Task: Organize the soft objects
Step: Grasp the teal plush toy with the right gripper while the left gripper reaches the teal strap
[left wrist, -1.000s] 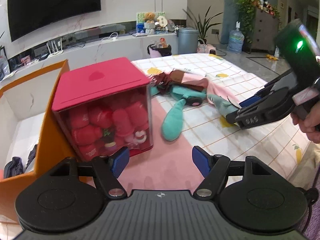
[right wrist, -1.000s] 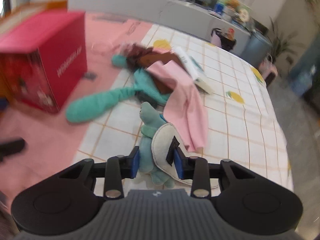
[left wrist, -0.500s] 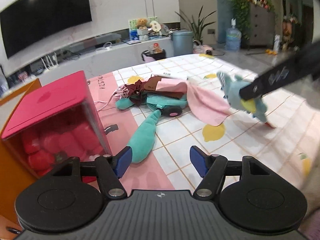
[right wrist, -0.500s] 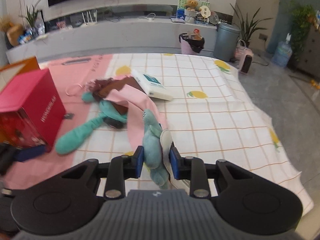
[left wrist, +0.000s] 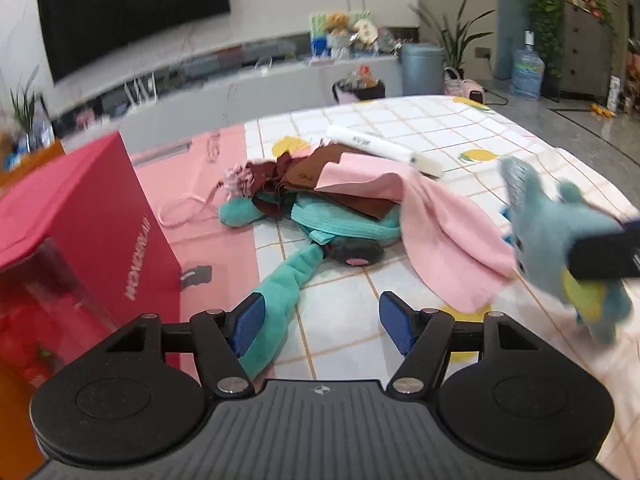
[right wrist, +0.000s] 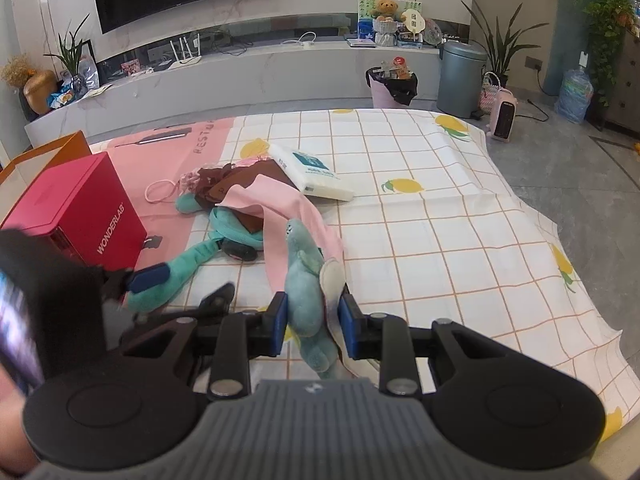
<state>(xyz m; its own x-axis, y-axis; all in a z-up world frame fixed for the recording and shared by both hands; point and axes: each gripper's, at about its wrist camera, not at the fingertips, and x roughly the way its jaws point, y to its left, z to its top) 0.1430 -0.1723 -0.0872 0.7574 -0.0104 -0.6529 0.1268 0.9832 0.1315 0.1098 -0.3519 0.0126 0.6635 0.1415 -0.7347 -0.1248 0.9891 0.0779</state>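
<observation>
One blue plush shark (right wrist: pixel 306 280) now lifted off tablecloth (right wrist: pixel 440 240), right gripper (right wrist: pixel 311 322) clamped on it; left gripper (left wrist: pixel 320 322) agape (empty), shifted toward teal plush (left wrist: pixel 280 304): next pick likely.

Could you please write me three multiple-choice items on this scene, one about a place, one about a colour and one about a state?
1. Where does the white tissue pack lie?
A. on the red box
B. on the checked cloth beside the pile of fabrics
C. on the floor

2. What colour is the cloth draped over the pile?
A. pink
B. yellow
C. black

3. How is the right gripper?
A. open and empty
B. out of view
C. shut on the blue plush toy

Answers:
1 B: the pack rests on the checked cloth, at the far edge of the pile.
2 A: the pink cloth hangs over the brown and teal pieces.
3 C: both pads press the blue plush toy, which is held clear of the cloth below.
</observation>
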